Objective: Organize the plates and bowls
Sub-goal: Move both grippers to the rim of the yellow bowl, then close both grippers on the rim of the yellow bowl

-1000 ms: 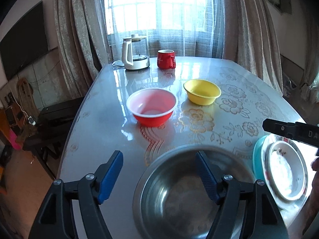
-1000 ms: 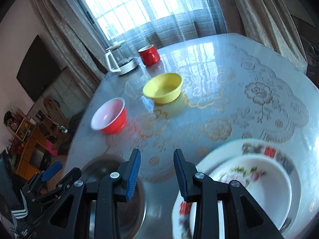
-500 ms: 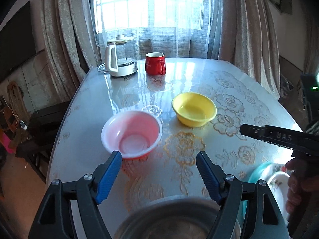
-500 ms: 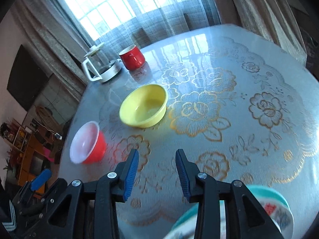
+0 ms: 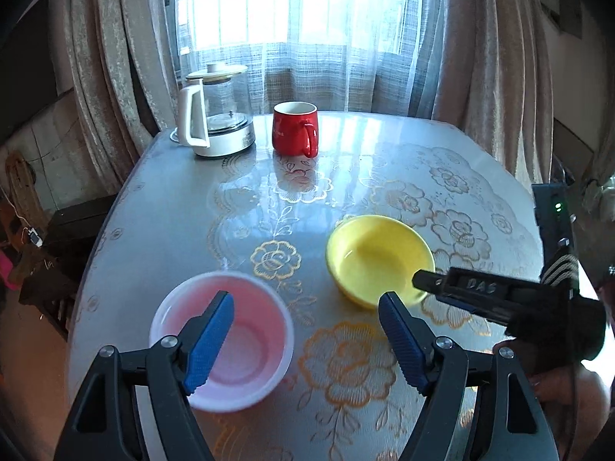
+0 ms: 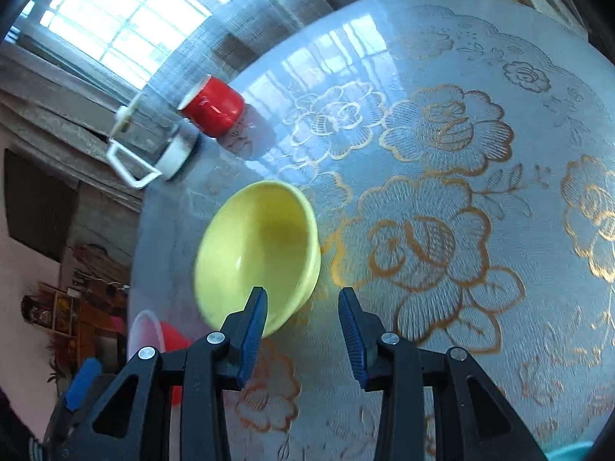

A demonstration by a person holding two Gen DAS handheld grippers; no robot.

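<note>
A yellow bowl (image 5: 378, 257) sits mid-table; it also shows in the right wrist view (image 6: 261, 253). A red bowl with a white inside (image 5: 230, 345) sits to its left, seen at the lower left of the right wrist view (image 6: 153, 336). My left gripper (image 5: 307, 340) is open and empty, its left finger over the red bowl. My right gripper (image 6: 303, 330) is open and empty, its left finger at the yellow bowl's near rim; it shows in the left wrist view (image 5: 453, 282) beside that bowl. The steel bowl and the plates are out of view.
A red mug (image 5: 295, 128) and a glass kettle with a white handle (image 5: 215, 115) stand at the table's far edge by the curtained window. The table (image 5: 442, 184) has a glossy floral cover. A teal plate rim (image 6: 572, 453) shows at the bottom right.
Both grippers have moved forward over the table. The steel bowl and plate stack have dropped out of view. The right gripper has closed in on the yellow bowl, the left on the red bowl.
</note>
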